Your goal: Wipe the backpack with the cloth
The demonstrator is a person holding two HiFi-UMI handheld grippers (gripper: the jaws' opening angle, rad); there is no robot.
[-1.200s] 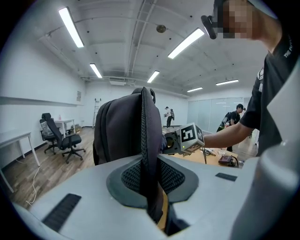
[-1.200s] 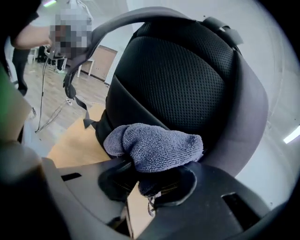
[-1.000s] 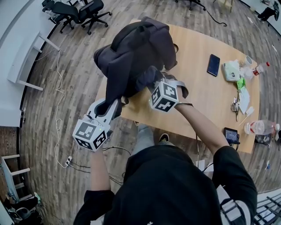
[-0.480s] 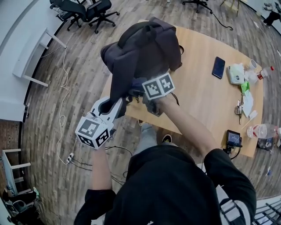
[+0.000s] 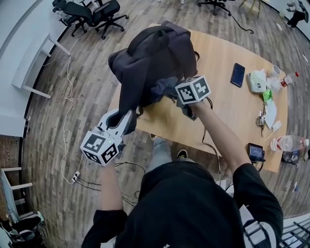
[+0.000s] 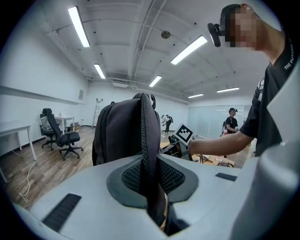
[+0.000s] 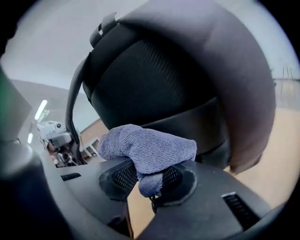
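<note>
A dark backpack (image 5: pixel 154 55) stands tilted at the near left end of the wooden table (image 5: pixel 227 106). My left gripper (image 5: pixel 129 117) is shut on one of its straps (image 6: pixel 149 173), which runs up between the jaws to the backpack (image 6: pixel 117 136). My right gripper (image 5: pixel 173 93) is shut on a blue-grey cloth (image 5: pixel 162 87), and the bunched cloth (image 7: pixel 146 149) rests against the backpack's lower mesh back panel (image 7: pixel 154 84). The right gripper's marker cube (image 6: pixel 184 133) shows beside the bag in the left gripper view.
A phone (image 5: pixel 237 74), a white tissue pack (image 5: pixel 255 78), bottles (image 5: pixel 286 142) and small items lie along the table's right side. Office chairs (image 5: pixel 92 13) stand at the back left, and a cable (image 5: pixel 65 111) runs across the wooden floor.
The right gripper swung left across the backpack's lower part, rolled over, then came back right and slightly up with the cloth. The left gripper kept holding the strap in place.
</note>
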